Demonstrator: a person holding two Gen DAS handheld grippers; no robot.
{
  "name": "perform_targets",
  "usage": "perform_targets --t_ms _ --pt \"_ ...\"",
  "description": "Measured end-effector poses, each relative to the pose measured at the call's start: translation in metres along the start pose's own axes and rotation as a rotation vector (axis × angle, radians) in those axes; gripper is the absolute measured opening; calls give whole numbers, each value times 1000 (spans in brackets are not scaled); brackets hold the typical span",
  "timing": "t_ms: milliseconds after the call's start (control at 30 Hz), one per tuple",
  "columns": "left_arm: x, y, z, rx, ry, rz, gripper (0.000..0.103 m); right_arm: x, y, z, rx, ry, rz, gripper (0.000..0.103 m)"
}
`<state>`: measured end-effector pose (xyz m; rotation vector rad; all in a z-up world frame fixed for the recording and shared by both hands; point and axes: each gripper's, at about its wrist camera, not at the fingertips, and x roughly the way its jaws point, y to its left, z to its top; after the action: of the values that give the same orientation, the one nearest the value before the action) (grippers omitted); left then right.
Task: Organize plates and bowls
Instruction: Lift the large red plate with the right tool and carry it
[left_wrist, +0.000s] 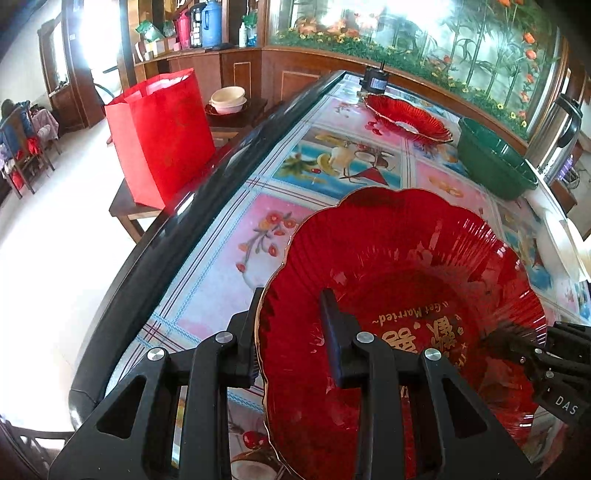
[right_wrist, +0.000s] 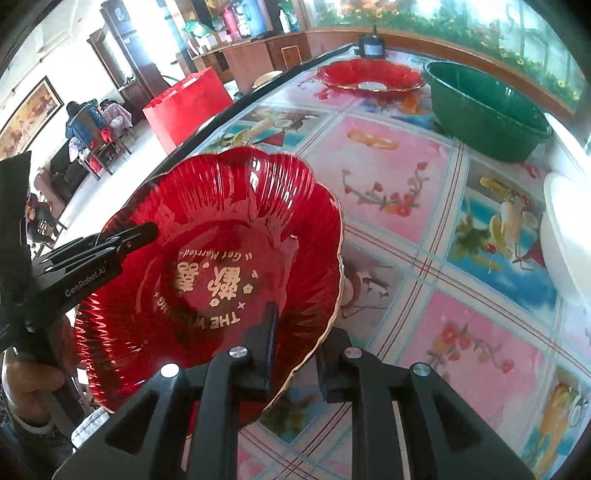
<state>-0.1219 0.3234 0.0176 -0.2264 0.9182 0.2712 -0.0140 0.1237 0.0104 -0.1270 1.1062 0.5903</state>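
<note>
A red, gold-rimmed scalloped plate (left_wrist: 406, 266) with gold lettering is held between both grippers, over the near part of the flowered table (left_wrist: 229, 266). My left gripper (left_wrist: 291, 306) is shut on its left rim, one finger inside the plate and one outside. My right gripper (right_wrist: 299, 332) is shut on the opposite rim (right_wrist: 332, 280) in the same way. Each gripper also shows in the other's view: the right gripper (left_wrist: 509, 343) and the left gripper (right_wrist: 147, 230). A second red plate (left_wrist: 406, 118) (right_wrist: 369, 79) lies at the table's far end.
A green basin (left_wrist: 495, 158) (right_wrist: 484, 107) stands at the far right, with a white dish (right_wrist: 569, 236) nearer along the right edge. The table's dark edge (left_wrist: 166, 258) runs along the left. Beyond it a low table holds a red bag (left_wrist: 162, 136) and stacked white bowls (left_wrist: 229, 99). A hand (right_wrist: 33, 380) holds the left gripper.
</note>
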Motion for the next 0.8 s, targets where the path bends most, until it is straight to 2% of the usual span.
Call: perform_targets --t_ms 200,233,267,333,400,467,633,800 --pt "2 3 0 15 -16 -8 31 -1 -1 -9 10 2 26 19" --pt "2 3 -1 20 -19 -1 39 0 -2 -9 16 6 38 19" --pt "2 4 -1 25 -19 10 52 -1 -3 -11 22 5 43 19" --pt "4 6 -1 12 -8 13 69 -3 -8 -15 38 5 50 21" --pt "1 10 1 -3 -26 5 69 -9 -13 -19 54 -1 50 32" --pt "-1 11 1 9 -40 32 69 -15 -18 -20 62 -12 47 39" --pt "1 14 7 18 -30 46 69 -29 -29 -15 81 -46 39 48" --pt "-5 12 21 36 -58 53 69 -37 -42 2 101 -66 39 49"
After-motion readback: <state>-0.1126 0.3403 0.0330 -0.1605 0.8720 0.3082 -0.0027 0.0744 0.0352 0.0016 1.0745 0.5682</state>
